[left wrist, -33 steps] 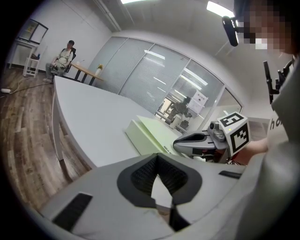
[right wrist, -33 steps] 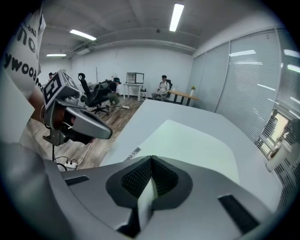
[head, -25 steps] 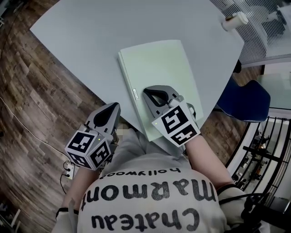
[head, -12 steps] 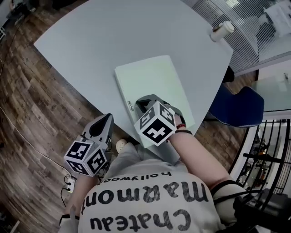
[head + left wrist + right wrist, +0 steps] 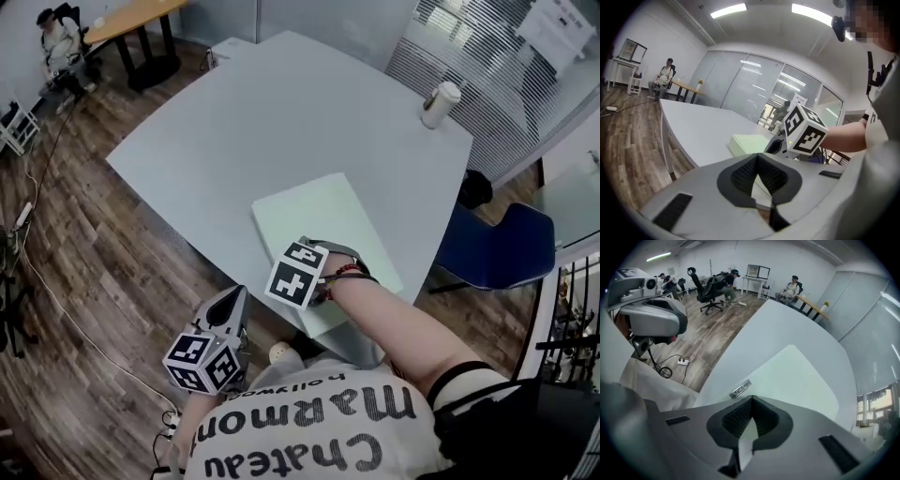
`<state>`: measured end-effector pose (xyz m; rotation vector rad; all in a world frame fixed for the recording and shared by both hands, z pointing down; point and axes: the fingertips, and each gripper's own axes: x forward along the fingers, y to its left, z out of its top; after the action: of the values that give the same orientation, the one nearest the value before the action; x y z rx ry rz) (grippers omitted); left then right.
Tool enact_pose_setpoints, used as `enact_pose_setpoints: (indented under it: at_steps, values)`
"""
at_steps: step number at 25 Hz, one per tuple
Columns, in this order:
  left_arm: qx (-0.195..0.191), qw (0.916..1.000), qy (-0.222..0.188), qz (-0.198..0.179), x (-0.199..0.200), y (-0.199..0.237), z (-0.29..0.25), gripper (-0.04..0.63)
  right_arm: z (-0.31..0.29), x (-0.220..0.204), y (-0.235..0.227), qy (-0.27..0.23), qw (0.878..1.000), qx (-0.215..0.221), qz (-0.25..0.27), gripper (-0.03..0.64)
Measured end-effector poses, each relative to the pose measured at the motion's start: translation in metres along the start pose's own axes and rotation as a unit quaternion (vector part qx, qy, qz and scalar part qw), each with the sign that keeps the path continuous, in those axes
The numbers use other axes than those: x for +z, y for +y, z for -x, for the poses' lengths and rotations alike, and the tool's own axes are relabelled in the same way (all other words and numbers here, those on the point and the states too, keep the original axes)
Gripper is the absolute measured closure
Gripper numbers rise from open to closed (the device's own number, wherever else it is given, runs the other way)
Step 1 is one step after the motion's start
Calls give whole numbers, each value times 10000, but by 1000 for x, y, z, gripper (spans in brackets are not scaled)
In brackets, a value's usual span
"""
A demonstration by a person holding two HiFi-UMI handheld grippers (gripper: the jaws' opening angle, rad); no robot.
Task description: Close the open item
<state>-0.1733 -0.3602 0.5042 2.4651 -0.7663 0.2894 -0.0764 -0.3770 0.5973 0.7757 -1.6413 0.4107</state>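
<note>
A pale green folder (image 5: 328, 225) lies flat and closed on the grey table (image 5: 281, 122), near its front edge. My right gripper (image 5: 323, 248) hovers over the folder's near left corner, shut with nothing between its jaws. In the right gripper view the folder (image 5: 797, 376) and its metal spine label (image 5: 740, 389) lie just past the right gripper (image 5: 751, 399). My left gripper (image 5: 234, 298) is off the table, low beside the person's lap, also shut and empty. From the left gripper (image 5: 757, 157) the folder (image 5: 747, 143) shows ahead, beside the right gripper's marker cube (image 5: 801, 131).
A paper cup (image 5: 441, 103) stands at the table's far right corner. A blue chair (image 5: 502, 248) sits off the right edge. Wood floor with cables and a power strip (image 5: 683, 362) lies to the left. People sit at desks (image 5: 792, 287) far off.
The head view has pulled back and shows more of the room. My right gripper has slid toward the folder's near left corner and rolled over. The left gripper stays low by the lap.
</note>
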Motion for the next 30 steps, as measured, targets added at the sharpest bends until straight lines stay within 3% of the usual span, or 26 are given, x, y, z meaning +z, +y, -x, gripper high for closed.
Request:
enact_pose_setpoints:
  at_steps: [5, 11, 14, 17, 20, 23, 27, 30]
  values:
    - [408, 9990, -140, -113, 5, -2, 29, 595, -4, 3, 5, -34, 9997, 239, 12, 626]
    - [868, 9945, -530, -233, 12, -38, 51, 595, 2, -12, 3, -554, 9961, 573, -374, 626]
    - [1052, 9912, -716, -375, 8, -52, 65, 595, 3, -10, 6, -888, 9937, 499, -462, 626]
    - [1305, 9878, -806, -283, 4, -60, 78, 595, 7, -2, 4, -1183, 9904, 402, -584, 626]
    - [1498, 9845, -902, -165, -2, -72, 88, 595, 14, 1, -4, -1814, 9785, 195, -961, 626]
    - [1602, 9808, -1099, -144, -9, -82, 102, 595, 38, -6, -14, -2607, 9537, 156, -1494, 624]
    - [1592, 9767, -1439, 60, -18, -95, 118, 594, 107, -27, -28, -4017, 8763, 675, -2575, 624]
    - [1681, 9760, -1381, 18, -30, -100, 125, 594, 145, -71, -42, -4454, 8394, 486, -3075, 624]
